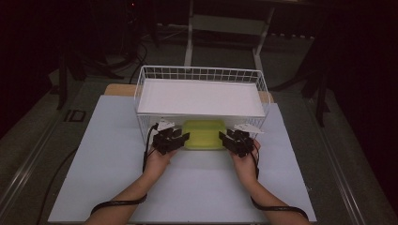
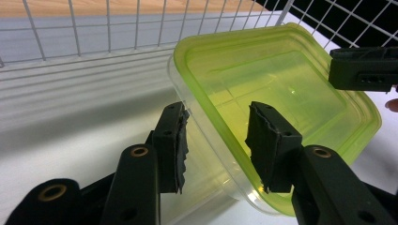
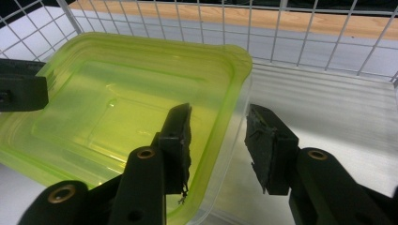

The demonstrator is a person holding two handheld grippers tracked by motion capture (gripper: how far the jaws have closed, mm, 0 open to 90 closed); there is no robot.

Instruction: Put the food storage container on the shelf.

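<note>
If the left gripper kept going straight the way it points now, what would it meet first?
The left gripper already straddles the rim of the green container, so it would likely meet that rim and wall first, though depth is hard to judge.

This looks like a lab or a test room for recordings, not a home. The room is dark and only the table [image 1: 197, 187] is lit from above. The table has a plain pale sheet on it over a wooden top [image 1: 117, 89]. Around it, on a grey floor [image 1: 28, 154], stand black legs of stands [image 1: 63, 75], and black cables [image 1: 141, 56] lie there. Behind the table there is a pale metal frame [image 1: 225, 28]. Cables also run from the person's forearms [image 1: 126, 192]
</note>
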